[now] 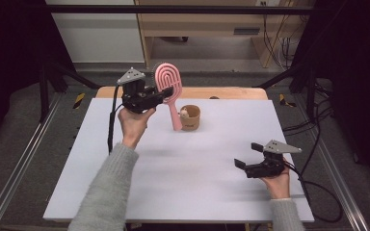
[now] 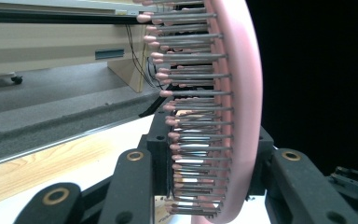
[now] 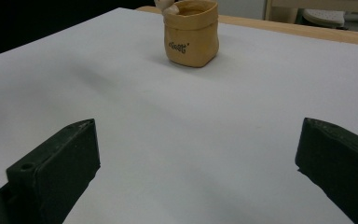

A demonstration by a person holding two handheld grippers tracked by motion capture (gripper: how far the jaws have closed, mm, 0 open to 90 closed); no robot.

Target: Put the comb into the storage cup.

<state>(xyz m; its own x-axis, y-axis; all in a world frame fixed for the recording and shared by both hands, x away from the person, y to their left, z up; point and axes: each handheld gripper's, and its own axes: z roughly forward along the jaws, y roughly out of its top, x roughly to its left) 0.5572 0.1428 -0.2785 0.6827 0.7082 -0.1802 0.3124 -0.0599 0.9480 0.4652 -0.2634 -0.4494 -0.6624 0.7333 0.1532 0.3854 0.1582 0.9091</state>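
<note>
My left gripper (image 1: 166, 92) is clamped on the head of a pink oval plastic hairbrush with grey, pink-tipped bristles (image 1: 168, 83), held upright above the far left of the white tabletop (image 1: 173, 183), handle pointing down. Just right of the handle stands a small tan fabric pouch with dark lettering (image 1: 191, 118). My right gripper (image 1: 247, 155) sits low at the near right, jaws spread wide, nothing between them.

Pink hairbrush (image 1: 168, 86), oval looped head w/ pink-tipped grey bristles (image 2: 186, 121), held upright, handle down, above white board. Small tan pot (image 1: 191, 117) stands just beside handle end, upright, open top.
</note>
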